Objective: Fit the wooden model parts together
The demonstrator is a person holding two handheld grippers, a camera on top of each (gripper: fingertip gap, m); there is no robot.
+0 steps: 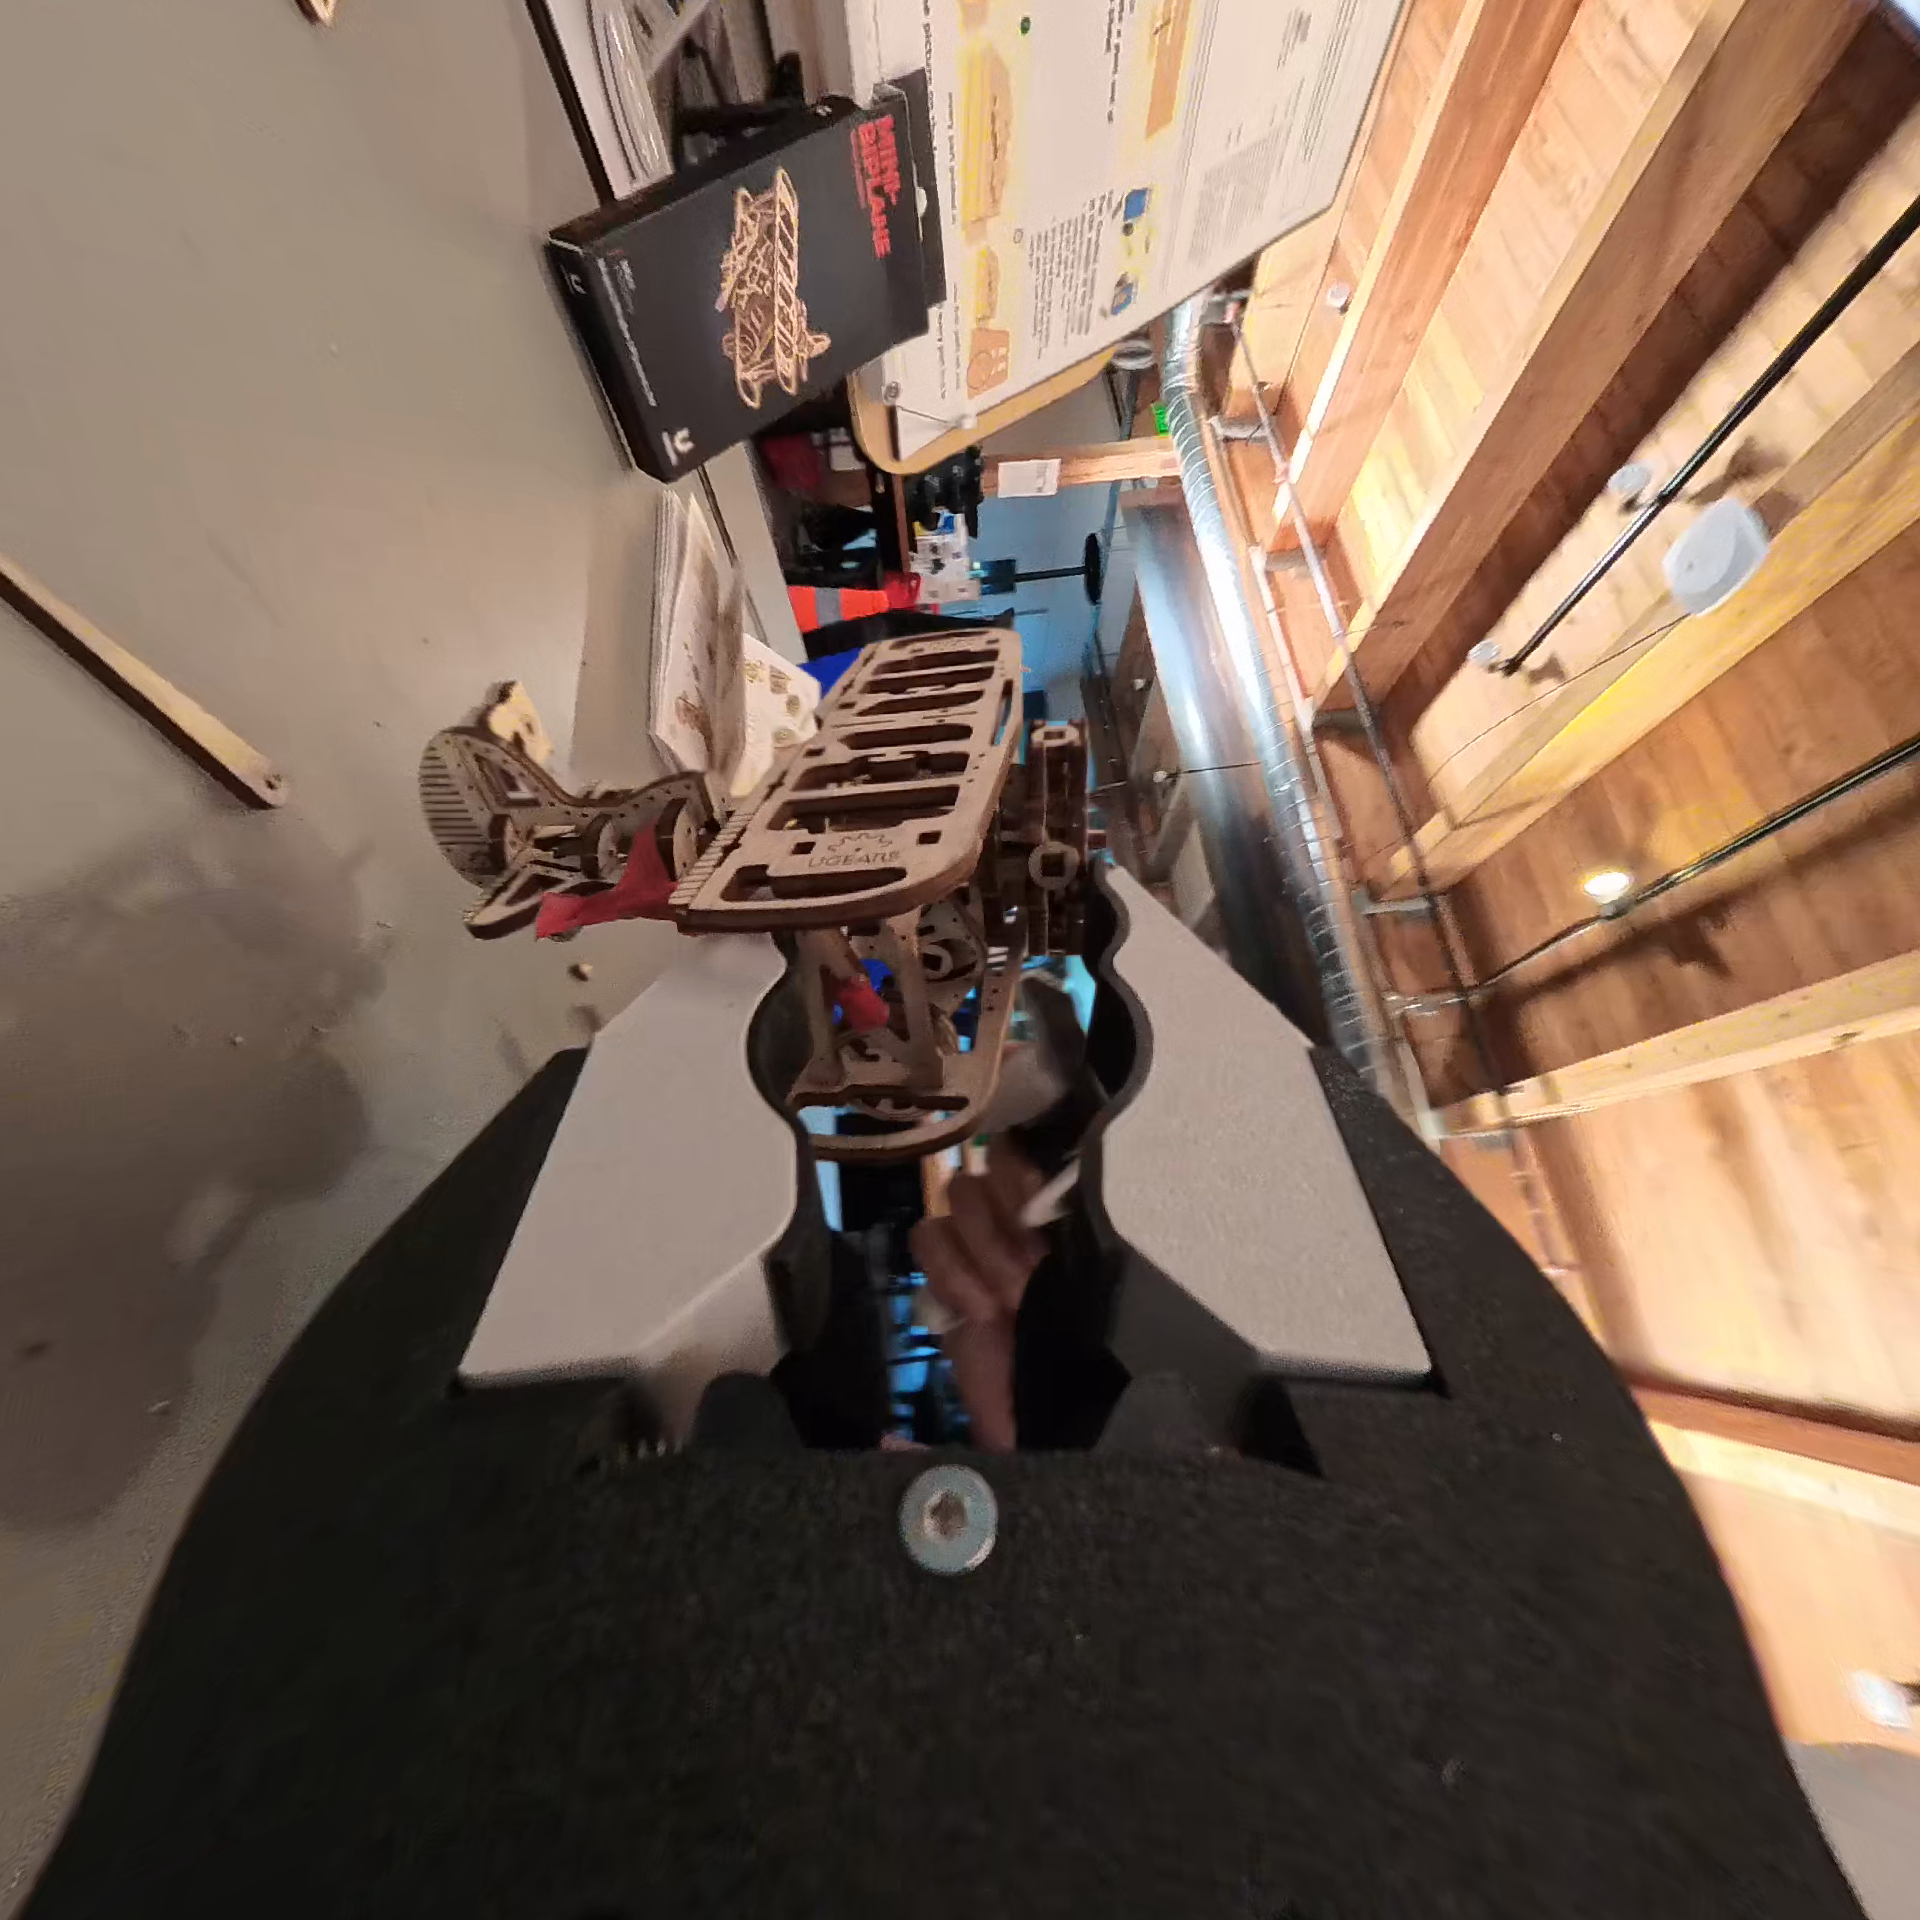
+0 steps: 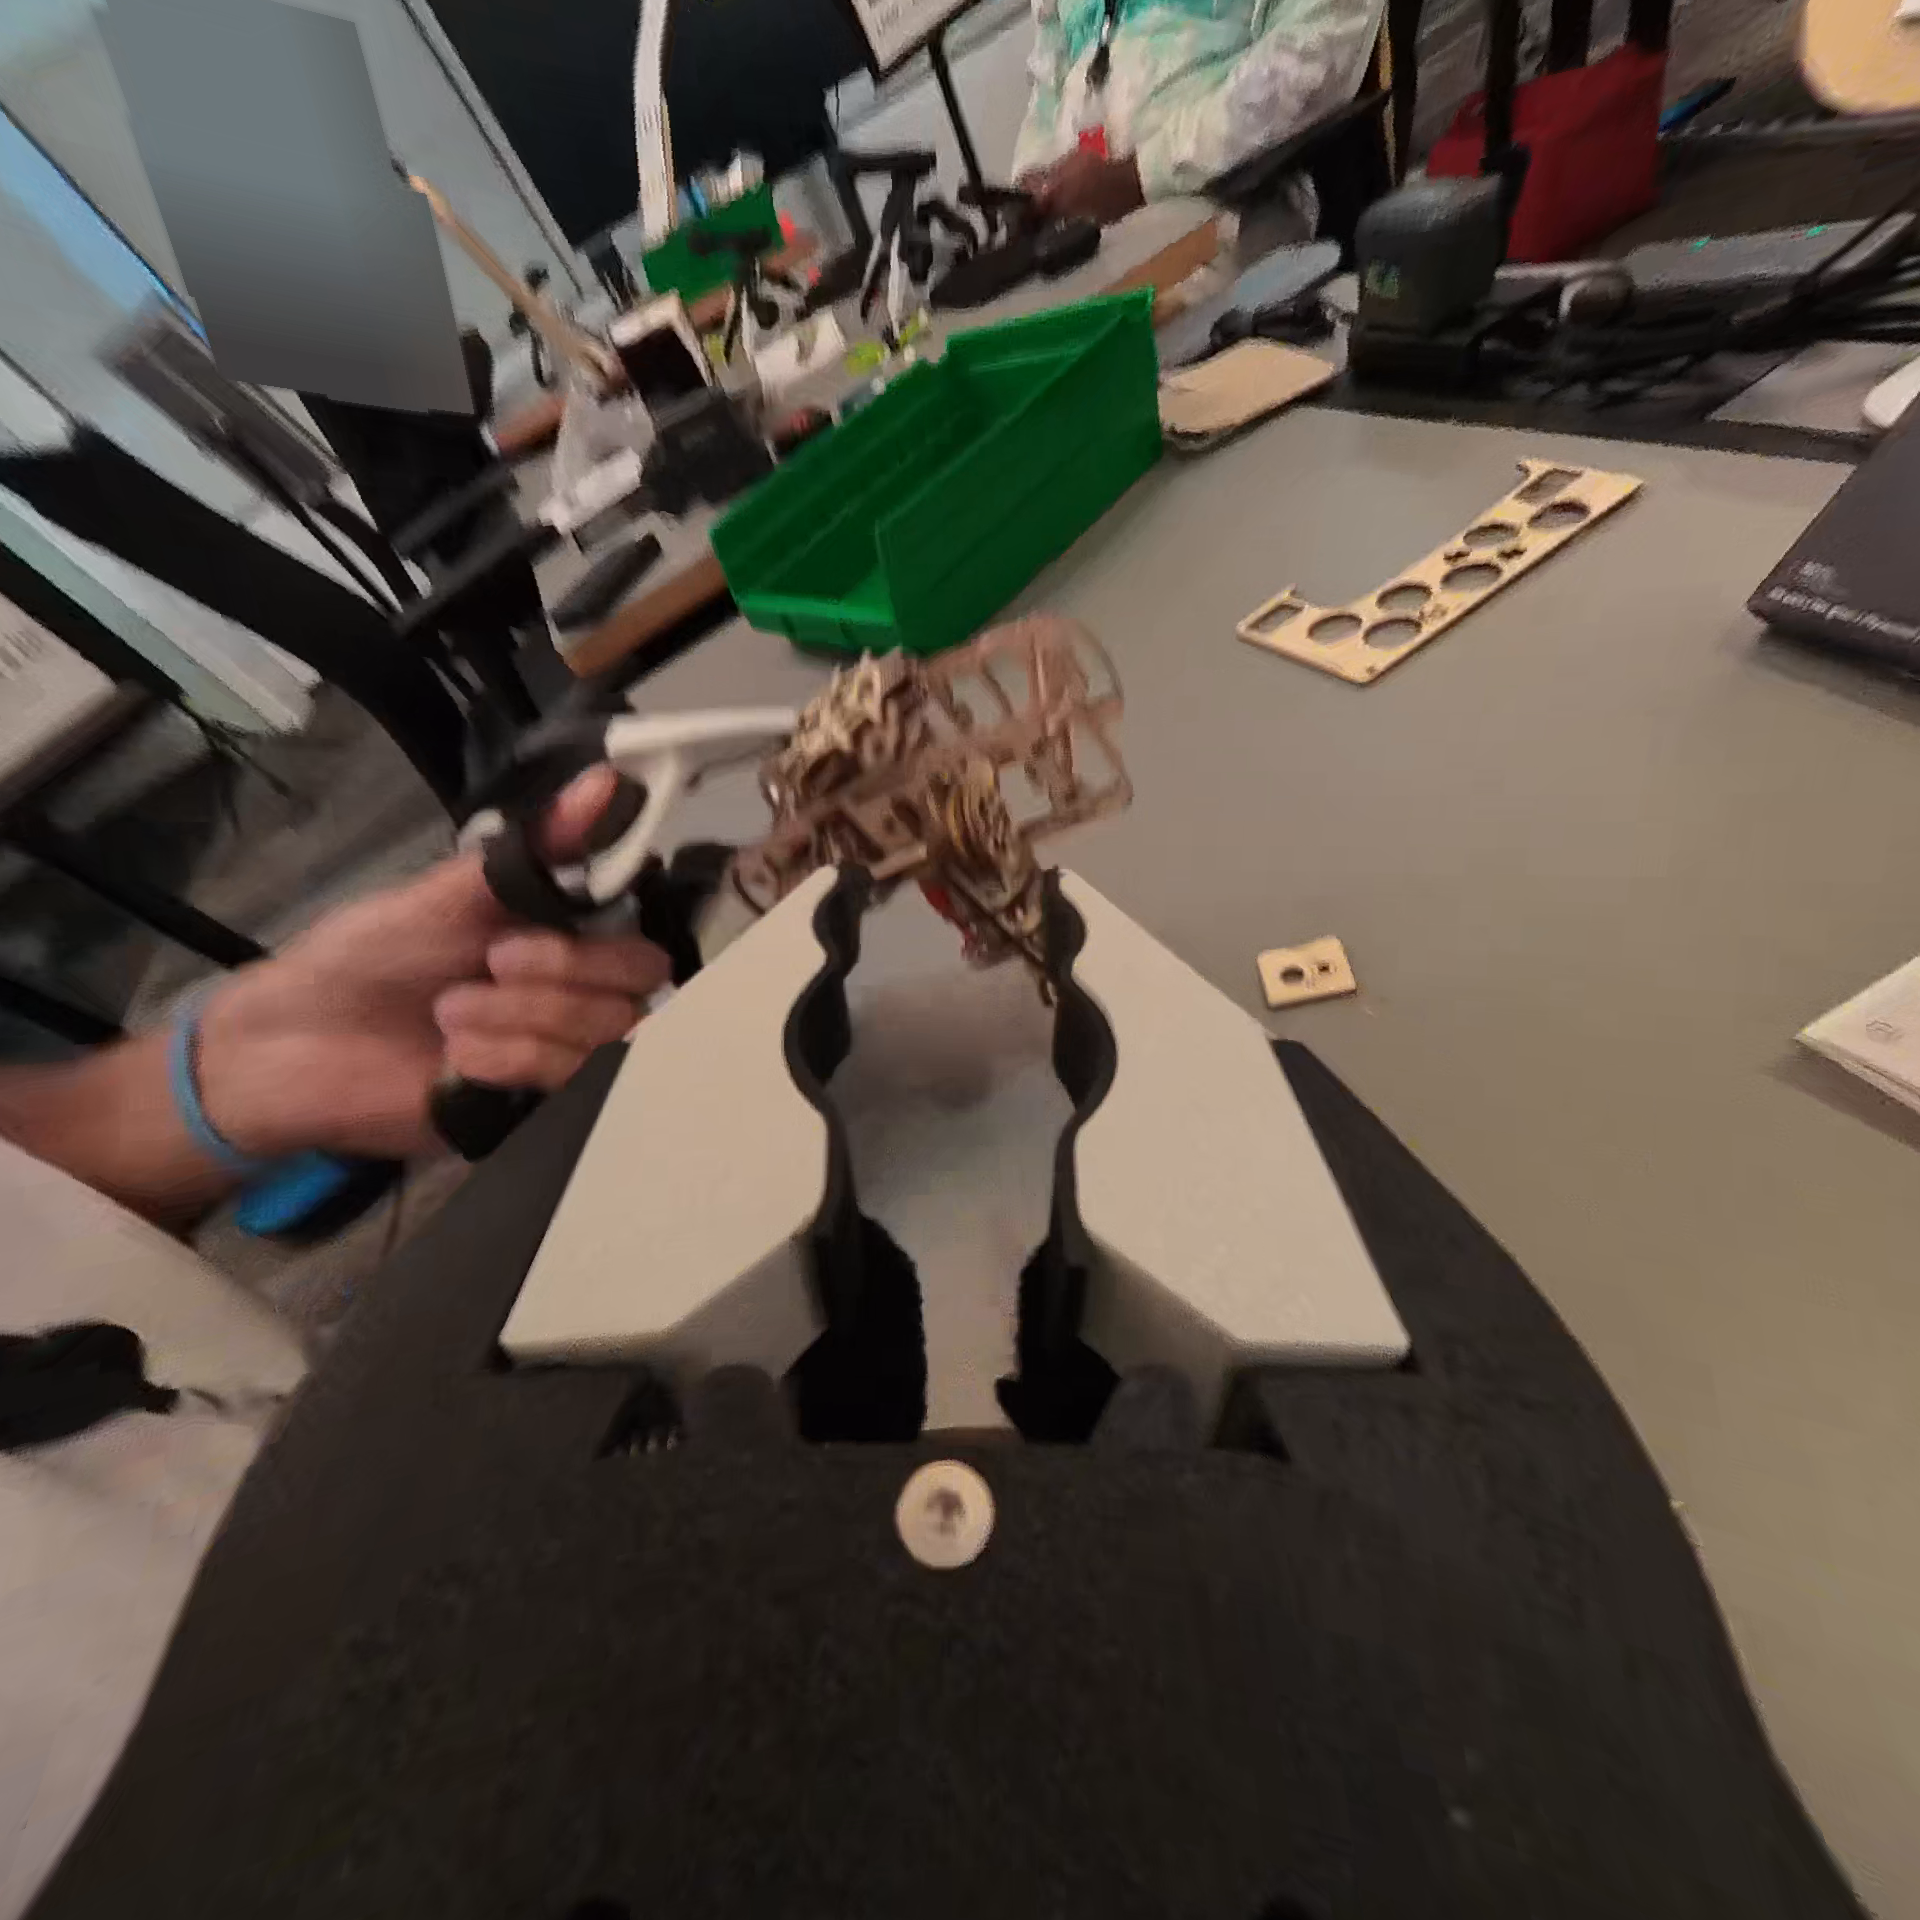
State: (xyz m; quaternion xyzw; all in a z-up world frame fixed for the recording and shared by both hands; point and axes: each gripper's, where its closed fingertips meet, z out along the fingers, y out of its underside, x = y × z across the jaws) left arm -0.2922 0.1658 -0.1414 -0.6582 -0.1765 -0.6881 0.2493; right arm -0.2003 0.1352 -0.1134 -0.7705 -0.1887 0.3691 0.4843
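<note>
The wooden biplane model (image 1: pixel 883 831) is held in the air between the fingers of my left gripper (image 1: pixel 935 966), which is shut on its wing end. The tail points toward the grey table. In the right wrist view the model (image 2: pixel 935 779) is blurred. My right gripper (image 2: pixel 951 904) is partly closed, with its pads against the model's lower part near the red pieces. The left gripper's white finger (image 2: pixel 707 727), held by a hand (image 2: pixel 395 1008), meets the model from the left.
On the grey table (image 2: pixel 1455 831) lie a punched-out wooden sheet (image 2: pixel 1444 566), a small wooden offcut (image 2: pixel 1307 971), a green bin (image 2: pixel 956 499), the black kit box (image 1: pixel 748 281) and instruction booklets (image 1: pixel 707 644). A seated person (image 2: pixel 1174 94) is at the far bench. Left tips to right tips: about 11 cm. The small wooden offcut (image 2: pixel 1307 971) is about 15 cm from my left fingertips.
</note>
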